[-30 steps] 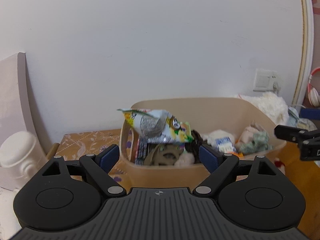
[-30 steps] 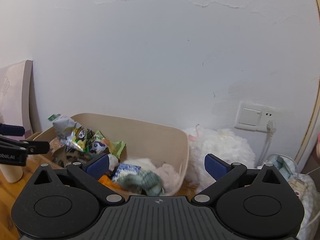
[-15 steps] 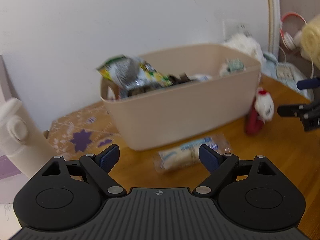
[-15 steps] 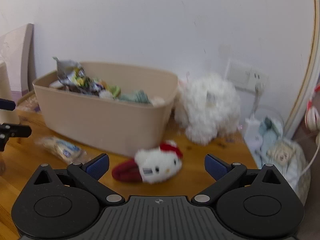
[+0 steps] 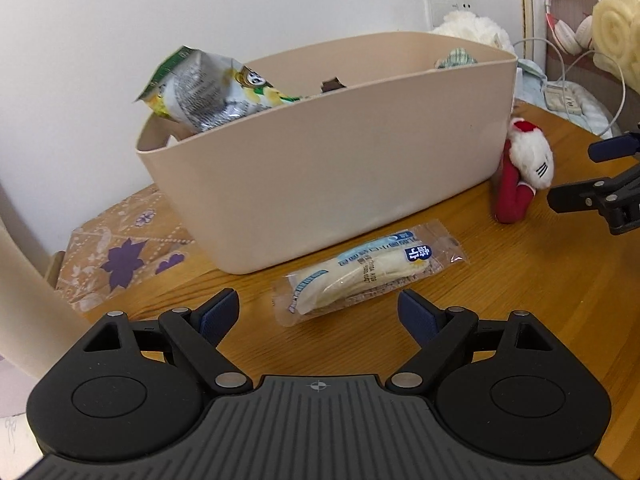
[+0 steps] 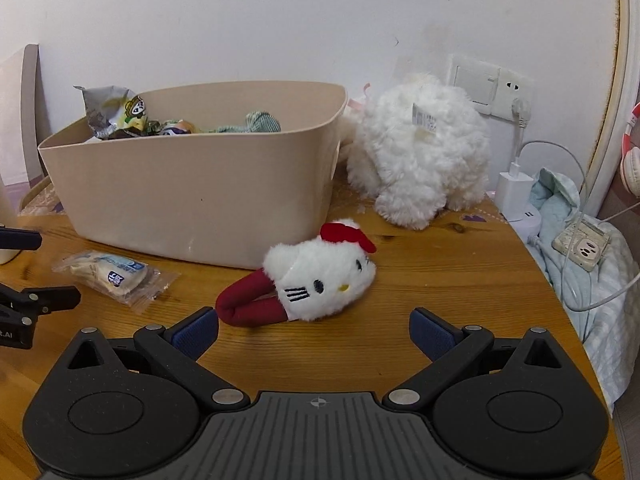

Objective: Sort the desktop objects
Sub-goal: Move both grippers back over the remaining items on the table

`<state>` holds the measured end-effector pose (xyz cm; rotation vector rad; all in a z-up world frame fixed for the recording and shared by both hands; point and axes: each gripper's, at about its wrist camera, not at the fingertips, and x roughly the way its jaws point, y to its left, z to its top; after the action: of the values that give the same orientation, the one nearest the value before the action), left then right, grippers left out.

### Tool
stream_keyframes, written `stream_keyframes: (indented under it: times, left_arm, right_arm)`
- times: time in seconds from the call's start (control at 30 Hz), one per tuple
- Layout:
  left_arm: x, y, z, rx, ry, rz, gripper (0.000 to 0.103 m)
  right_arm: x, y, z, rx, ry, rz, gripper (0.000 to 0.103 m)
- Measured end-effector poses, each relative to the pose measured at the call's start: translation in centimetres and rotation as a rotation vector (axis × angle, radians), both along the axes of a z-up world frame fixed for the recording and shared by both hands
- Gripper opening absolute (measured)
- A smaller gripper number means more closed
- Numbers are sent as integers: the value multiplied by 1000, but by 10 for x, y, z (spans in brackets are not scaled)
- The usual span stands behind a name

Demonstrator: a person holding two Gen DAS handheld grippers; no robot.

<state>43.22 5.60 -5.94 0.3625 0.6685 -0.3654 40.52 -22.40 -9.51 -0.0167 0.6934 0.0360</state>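
Two items lie loose on the table [image 6: 440, 288] in front of the beige bin [image 5: 328, 160]: a clear-wrapped snack pack [image 5: 368, 272], pale w/ blue print, and a white cat plush [image 6: 316, 276] w/ red bow and red legs. Left gripper [image 5: 318, 314] is wide apart, empty, pack just ahead between its fingers. Right gripper [image 6: 314, 330] is likewise spread, empty, plush just ahead, nearer its left finger [image 6: 196, 330].
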Motion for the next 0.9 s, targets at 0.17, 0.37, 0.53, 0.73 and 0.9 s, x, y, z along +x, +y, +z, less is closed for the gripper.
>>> stream_keyframes:
  times: [0.17,0.37,0.53,0.73,0.9]
  left_arm:
    - [8,-2,-7,-22,-6,7,88]
    - [18,-10,-12,-38,-4,-11,88]
    - [27,-22,-18,-41,3,-43,88]
    - [40,-25,-21,-120,62,-49,88]
    - [44,-20,-25,-176,85,-48,89]
  right_arm:
    - [11,-1,-5,26,-1,-16,103]
    - [26,-2,-13,61,12,-22,103]
    - [36,-1,-17,90,8,-23,103]
    - [46,0,-18,133,7,-24,103]
    - [51,0,-21,152,18,-23,100]
